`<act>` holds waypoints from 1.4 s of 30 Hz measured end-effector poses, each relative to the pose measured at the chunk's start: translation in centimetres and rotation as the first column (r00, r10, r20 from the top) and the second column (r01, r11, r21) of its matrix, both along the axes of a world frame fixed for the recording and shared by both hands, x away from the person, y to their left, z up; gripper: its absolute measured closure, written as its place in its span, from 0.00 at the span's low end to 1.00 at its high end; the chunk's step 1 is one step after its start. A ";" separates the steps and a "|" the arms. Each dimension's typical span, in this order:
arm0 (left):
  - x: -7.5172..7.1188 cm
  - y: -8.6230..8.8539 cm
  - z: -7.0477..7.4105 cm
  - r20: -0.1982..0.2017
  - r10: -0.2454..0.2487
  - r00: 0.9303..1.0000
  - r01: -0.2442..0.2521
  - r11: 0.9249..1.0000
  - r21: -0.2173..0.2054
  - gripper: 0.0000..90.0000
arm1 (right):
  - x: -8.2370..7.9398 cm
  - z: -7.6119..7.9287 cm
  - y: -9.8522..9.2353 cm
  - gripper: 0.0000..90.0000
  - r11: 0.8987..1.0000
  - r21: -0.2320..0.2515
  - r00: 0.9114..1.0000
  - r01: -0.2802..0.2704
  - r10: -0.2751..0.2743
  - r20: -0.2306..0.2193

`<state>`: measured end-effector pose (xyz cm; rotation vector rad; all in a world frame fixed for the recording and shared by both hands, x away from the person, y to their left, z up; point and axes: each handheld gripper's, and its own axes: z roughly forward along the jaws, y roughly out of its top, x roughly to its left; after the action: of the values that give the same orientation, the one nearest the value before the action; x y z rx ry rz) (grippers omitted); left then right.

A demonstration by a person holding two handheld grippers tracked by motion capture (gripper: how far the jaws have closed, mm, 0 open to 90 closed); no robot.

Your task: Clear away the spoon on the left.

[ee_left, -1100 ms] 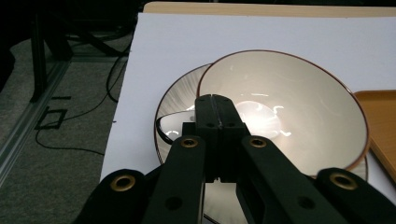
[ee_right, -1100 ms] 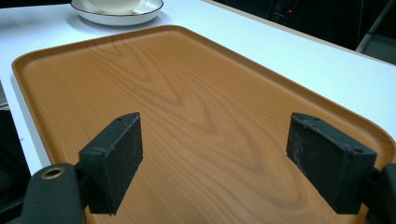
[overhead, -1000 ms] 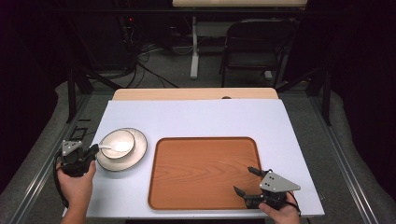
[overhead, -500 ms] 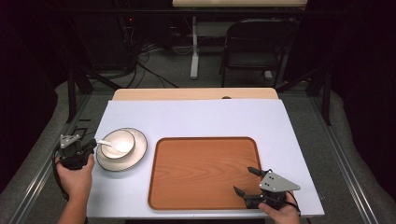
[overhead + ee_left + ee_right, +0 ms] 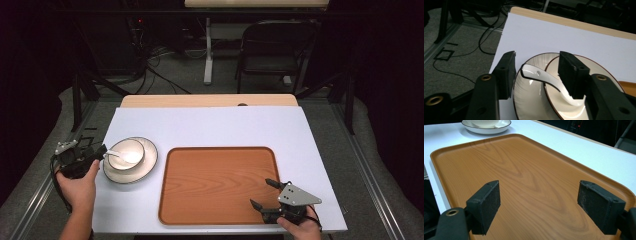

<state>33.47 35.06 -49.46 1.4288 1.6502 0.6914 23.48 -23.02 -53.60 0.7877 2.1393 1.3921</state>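
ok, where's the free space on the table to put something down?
The wooden tray is bare except its near right corner, where the right gripper hangs open. The white tabletop is free along the far strip beyond the tray and plate, and right of the tray. Crowded at the left edge: bowl with spoon on the plate, left gripper open around the spoon handle.

Your left claw [image 5: 100,151] sits just left of the plate [image 5: 145,165]; a bowl [image 5: 131,148] on it holds a spoon [image 5: 116,154]. Your right claw [image 5: 262,193] hangs over the tray [image 5: 215,180].
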 end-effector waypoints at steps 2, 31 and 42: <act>0.1 0.1 -0.1 -0.005 0.002 1.000 -0.002 1.000 -0.012 0.48 | 0.0 0.0 0.0 0.20 1.000 -0.001 1.000 -0.002 0.002 -0.001; 2.2 -0.7 -3.5 -0.065 -0.023 0.998 0.016 0.995 -0.101 0.41 | 0.0 0.0 -0.1 0.20 1.000 -0.001 1.000 0.000 0.000 0.001; 2.4 -0.8 -3.9 -0.061 -0.053 0.997 0.045 0.991 -0.125 0.50 | 0.0 0.0 -0.1 0.20 1.000 -0.004 1.000 0.000 0.000 0.002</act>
<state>35.84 34.22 -53.34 1.4108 1.6716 0.5108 23.46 -23.11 -53.58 0.7843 2.1402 1.3883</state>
